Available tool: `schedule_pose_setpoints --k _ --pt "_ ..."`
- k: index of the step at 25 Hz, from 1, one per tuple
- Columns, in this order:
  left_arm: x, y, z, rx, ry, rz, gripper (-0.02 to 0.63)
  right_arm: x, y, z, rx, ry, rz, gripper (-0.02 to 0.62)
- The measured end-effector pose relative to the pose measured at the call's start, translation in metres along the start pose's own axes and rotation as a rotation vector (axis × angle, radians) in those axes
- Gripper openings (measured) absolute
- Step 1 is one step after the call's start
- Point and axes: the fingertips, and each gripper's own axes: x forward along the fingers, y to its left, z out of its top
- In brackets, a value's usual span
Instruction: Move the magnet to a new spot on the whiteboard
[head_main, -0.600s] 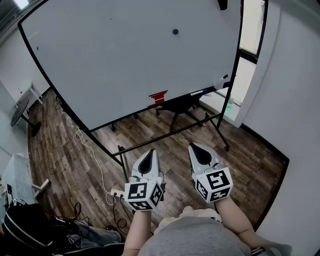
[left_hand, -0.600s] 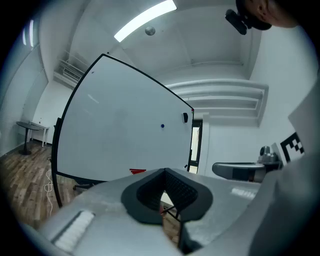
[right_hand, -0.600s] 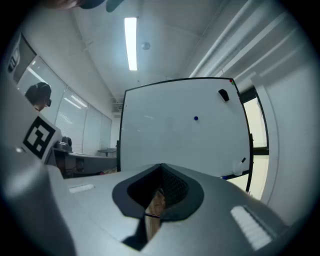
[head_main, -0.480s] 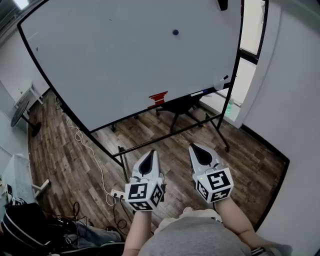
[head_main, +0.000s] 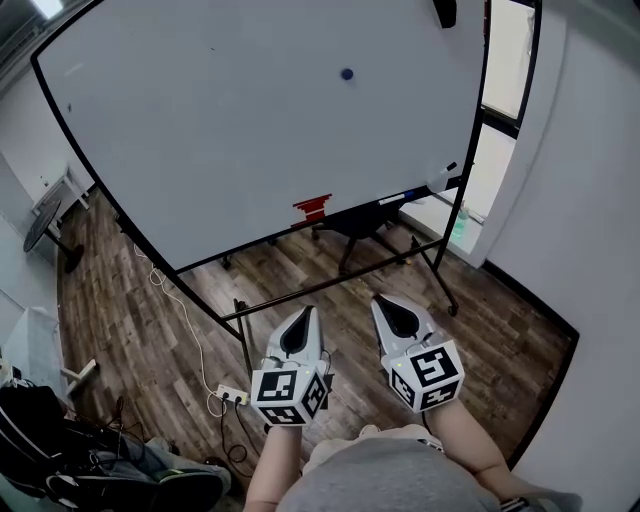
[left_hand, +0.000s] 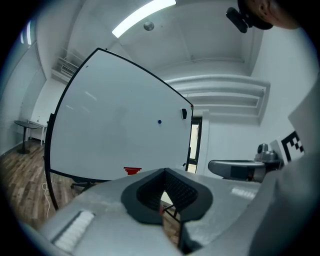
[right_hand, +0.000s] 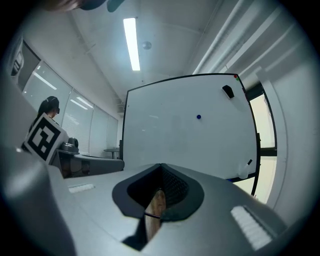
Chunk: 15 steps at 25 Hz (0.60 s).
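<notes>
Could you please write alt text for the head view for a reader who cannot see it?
The left gripper and right gripper, both grey with jaws together, point toward a large white whiteboard on a black stand. A small round blue magnet sits high on it, untouched.

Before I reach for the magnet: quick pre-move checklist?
1. Target found: blue magnet sits on the whiteboard, upper right part. Ok.
2. Nothing held: left gripper and right gripper both have jaws together with nothing between them. Ok.
3. Jaws ready to grasp: both are shut and need opening first. Not ok.
4. Within reach: both grippers are held low, well short of the board. Not ok.
5. Free spot to move to: the board is bare all round the magnet. Ok.
6. How hard the magnet clings: cannot tell.
</notes>
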Motion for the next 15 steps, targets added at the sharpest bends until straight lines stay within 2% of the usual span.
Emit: schedule_pose_setpoints --k 15 --pt "0.035 -0.018 0.006 -0.002 0.033 0.024 0.003 0.018 -0.051 0.016 0.051 -0.042 -0.001 0.002"
